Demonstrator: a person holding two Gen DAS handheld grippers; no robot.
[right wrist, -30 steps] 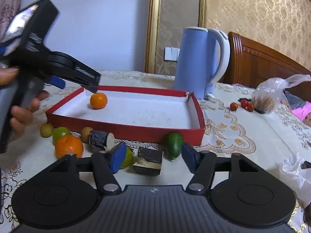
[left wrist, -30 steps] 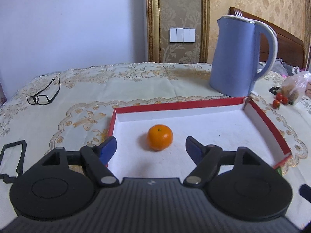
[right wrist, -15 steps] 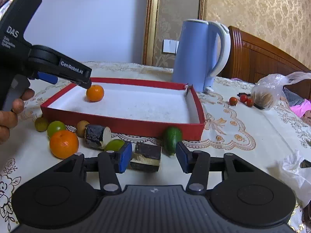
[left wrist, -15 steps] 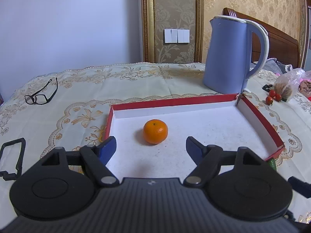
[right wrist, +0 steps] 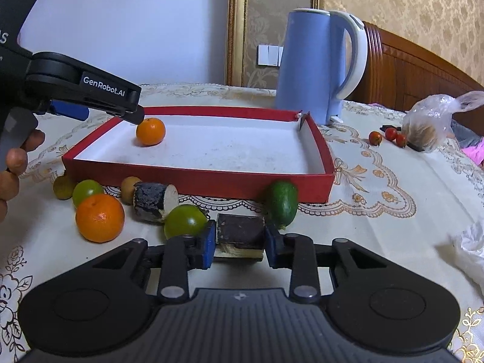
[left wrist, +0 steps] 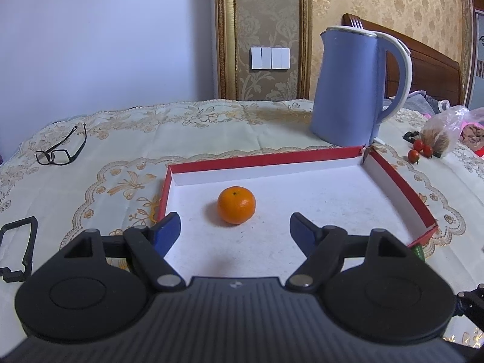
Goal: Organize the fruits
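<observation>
A red tray (left wrist: 266,158) (right wrist: 196,181) with a white floor holds one small orange (left wrist: 236,204) (right wrist: 150,131). My left gripper (left wrist: 234,231) is open and empty, just short of that orange; it also shows in the right wrist view (right wrist: 99,103). My right gripper (right wrist: 240,243) is shut on a dark sugarcane piece (right wrist: 240,230) lying on the cloth in front of the tray. Beside it lie a green fruit (right wrist: 185,220), another sugarcane piece (right wrist: 152,201), a larger orange (right wrist: 99,217) and a green oval fruit (right wrist: 282,202).
A blue kettle (left wrist: 357,90) (right wrist: 320,69) stands behind the tray's far right corner. Cherry tomatoes (right wrist: 388,136) and a plastic bag (right wrist: 429,121) lie to the right. Glasses (left wrist: 60,148) lie far left. More small fruits (right wrist: 87,189) sit by the tray's front left.
My right gripper moved forward and closed on the dark sugarcane piece. My left gripper drew back slightly from the orange and stayed open.
</observation>
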